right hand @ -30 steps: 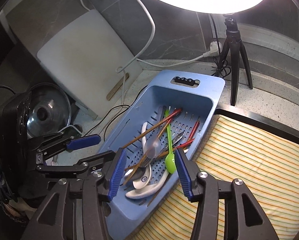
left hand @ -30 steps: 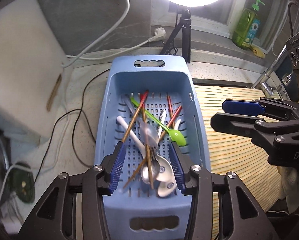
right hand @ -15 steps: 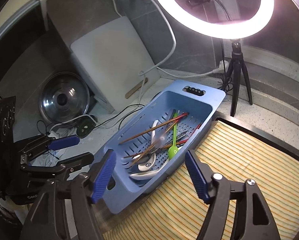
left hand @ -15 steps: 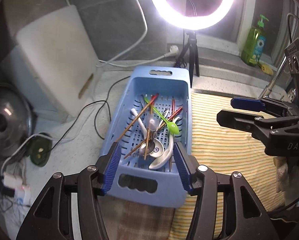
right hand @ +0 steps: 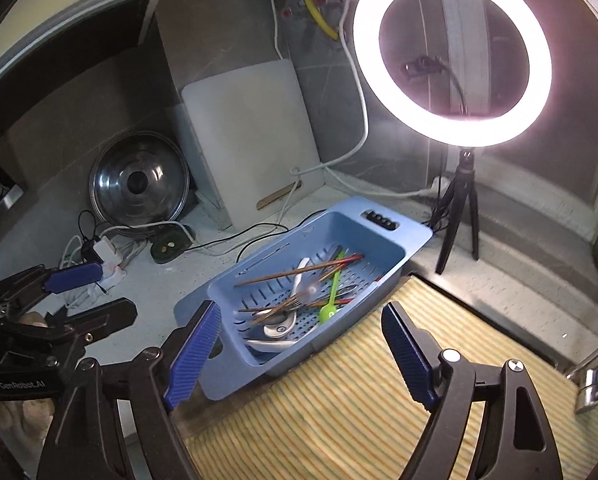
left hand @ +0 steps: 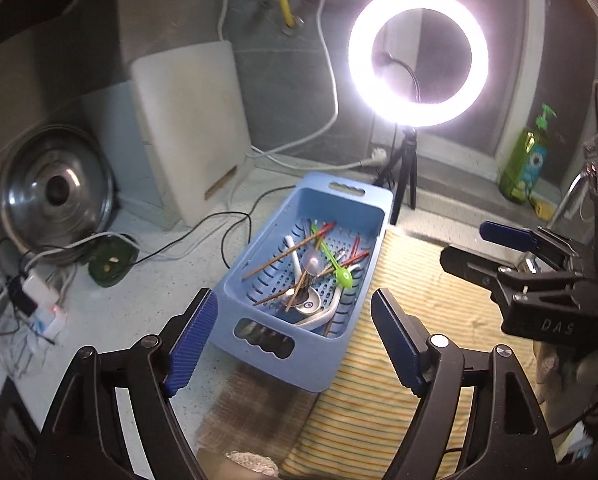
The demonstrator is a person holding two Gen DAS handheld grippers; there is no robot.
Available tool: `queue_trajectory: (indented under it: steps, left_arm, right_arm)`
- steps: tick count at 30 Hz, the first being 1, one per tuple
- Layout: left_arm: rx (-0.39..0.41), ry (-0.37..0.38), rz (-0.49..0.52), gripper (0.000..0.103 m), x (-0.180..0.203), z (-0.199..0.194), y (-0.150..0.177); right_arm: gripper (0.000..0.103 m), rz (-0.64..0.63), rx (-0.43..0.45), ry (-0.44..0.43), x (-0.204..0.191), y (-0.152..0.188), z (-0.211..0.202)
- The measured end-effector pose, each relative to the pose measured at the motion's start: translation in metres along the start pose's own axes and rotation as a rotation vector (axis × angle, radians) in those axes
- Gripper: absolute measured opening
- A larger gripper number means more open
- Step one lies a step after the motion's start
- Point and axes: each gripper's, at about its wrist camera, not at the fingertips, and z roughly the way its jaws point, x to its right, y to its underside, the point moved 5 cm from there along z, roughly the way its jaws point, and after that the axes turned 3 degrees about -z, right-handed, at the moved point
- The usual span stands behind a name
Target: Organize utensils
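On the speckled desk [left hand: 131, 312] under the ring light [left hand: 417, 56], the blue basket [left hand: 299, 354] of jumbled utensils [left hand: 311, 276] runs lengthwise away from both empty, opening grippers, nearer the left gripper [left hand: 293, 344] than the right gripper [right hand: 299, 354].

A home kitchen is showing here: a white cutting board [left hand: 191, 128] and a steel pot lid [left hand: 55, 192] are leaning against the grey wall, a green soap bottle [left hand: 527, 164] is standing by the window, and a tap [right hand: 591, 376] is gleaming beside the table [left hand: 111, 312].
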Motion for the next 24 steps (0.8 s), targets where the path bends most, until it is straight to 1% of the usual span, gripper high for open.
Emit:
queue_trajectory:
  steps: [3,8,13,17,24]
  left_arm:
    - [0.006,0.021,-0.029,0.079,0.003,-0.006,0.002]
    - [0.026,-0.001,-0.005,0.079,0.009,-0.012,0.003]
    - [0.028,0.006,-0.010,0.080,0.007,-0.012,0.002]
    - [0.019,0.027,-0.011,0.080,0.008,-0.012,0.003]
    - [0.022,0.024,-0.008,0.080,0.009,-0.013,0.003]
  right_arm:
    - [0.080,-0.023,0.019,0.018,-0.002,0.000,-0.010]
    - [0.080,-0.001,0.028,0.009,0.000,0.000,-0.018]
    - [0.080,-0.011,0.036,0.023,0.000,-0.001,-0.022]
    - [0.080,-0.009,0.046,0.027,-0.001,-0.002,-0.024]
    - [0.080,-0.006,0.039,0.025,-0.003,-0.001,-0.023]
